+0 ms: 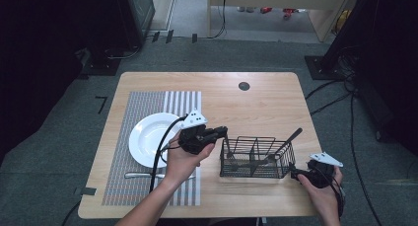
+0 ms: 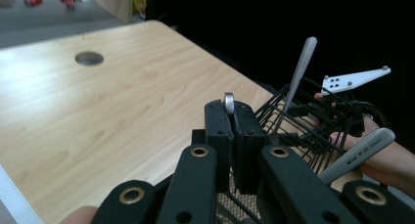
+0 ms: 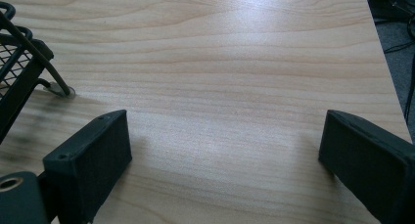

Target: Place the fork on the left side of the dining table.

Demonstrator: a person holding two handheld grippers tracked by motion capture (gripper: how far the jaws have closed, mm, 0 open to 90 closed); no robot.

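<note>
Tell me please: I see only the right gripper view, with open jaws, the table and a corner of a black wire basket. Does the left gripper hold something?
Observer: Yes. The left gripper is shut on a thin metal piece, probably a utensil handle.
Operator: Where is that gripper?
Observer: At the left end of the wire basket.
Operator: Is anything in the basket?
Observer: A utensil leans out of its right end.

Bright table, dark surroundings, perhaps slight blur.
</note>
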